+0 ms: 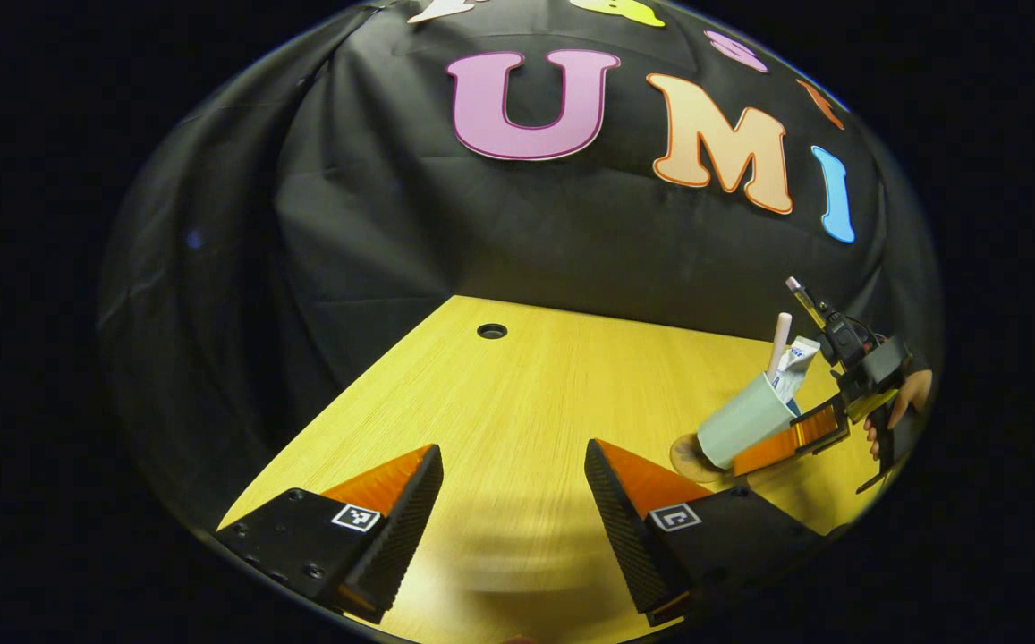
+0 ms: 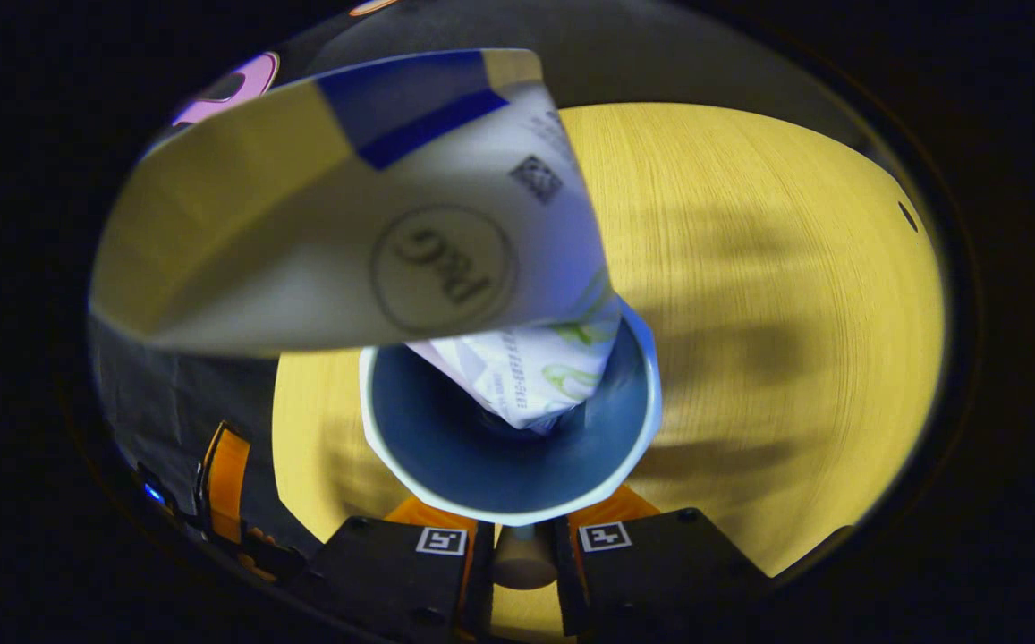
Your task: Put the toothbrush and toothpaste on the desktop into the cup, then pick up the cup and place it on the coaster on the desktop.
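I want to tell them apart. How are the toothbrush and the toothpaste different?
The toothbrush is a thin, plain pale stick; the toothpaste is a wide, flat tube with printing. The toothbrush pokes up higher than the toothpaste. Both stand in the cup, which the right gripper holds.

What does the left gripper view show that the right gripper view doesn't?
Left gripper view: a side look at the tilted cup by the coaster, the toothbrush sticking out, a hand holding the right gripper, and the open left gripper.
Right gripper view: a look down into the cup's inside, its own fingers close together at the rim.
Both: cup, toothpaste, wooden desk.
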`<state>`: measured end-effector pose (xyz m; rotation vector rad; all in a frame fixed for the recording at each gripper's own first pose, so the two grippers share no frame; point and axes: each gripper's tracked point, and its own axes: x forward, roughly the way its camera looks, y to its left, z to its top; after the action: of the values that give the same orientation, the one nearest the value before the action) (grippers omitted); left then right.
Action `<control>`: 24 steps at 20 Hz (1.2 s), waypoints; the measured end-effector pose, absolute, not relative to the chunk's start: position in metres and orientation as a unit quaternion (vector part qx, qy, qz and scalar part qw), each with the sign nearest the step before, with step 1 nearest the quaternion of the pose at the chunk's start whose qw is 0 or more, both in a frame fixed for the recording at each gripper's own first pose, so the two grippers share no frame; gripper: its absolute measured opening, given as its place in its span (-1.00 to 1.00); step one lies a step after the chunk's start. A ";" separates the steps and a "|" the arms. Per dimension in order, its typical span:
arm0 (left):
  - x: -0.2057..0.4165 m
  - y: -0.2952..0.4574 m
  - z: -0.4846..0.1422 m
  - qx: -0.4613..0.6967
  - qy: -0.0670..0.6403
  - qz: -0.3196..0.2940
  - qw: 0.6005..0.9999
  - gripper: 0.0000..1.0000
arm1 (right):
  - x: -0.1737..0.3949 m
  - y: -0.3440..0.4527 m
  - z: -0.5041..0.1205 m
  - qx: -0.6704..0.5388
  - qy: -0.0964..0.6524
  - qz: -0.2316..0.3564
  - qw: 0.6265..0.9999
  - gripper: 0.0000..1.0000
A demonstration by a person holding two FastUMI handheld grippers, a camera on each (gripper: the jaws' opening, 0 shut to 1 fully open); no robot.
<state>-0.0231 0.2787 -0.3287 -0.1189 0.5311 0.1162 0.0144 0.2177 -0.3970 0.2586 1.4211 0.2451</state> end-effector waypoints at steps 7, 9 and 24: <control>-0.026 0.282 -0.329 -0.064 0.262 0.065 0.961 0.85 | 0.012 0.233 -0.384 0.125 0.640 0.125 0.748 -0.14; -0.025 0.277 -0.327 -0.065 0.260 0.062 0.961 0.85 | 0.008 0.232 -0.375 0.134 0.634 0.136 0.749 0.05; -0.012 0.169 -0.285 -0.052 0.232 0.007 0.971 0.85 | 0.026 0.138 -0.256 0.067 0.373 0.167 0.910 0.97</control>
<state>-0.0121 0.1694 -0.2850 -0.1059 0.4683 0.0131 0.0260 0.1384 -0.2562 0.1383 0.7686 0.3448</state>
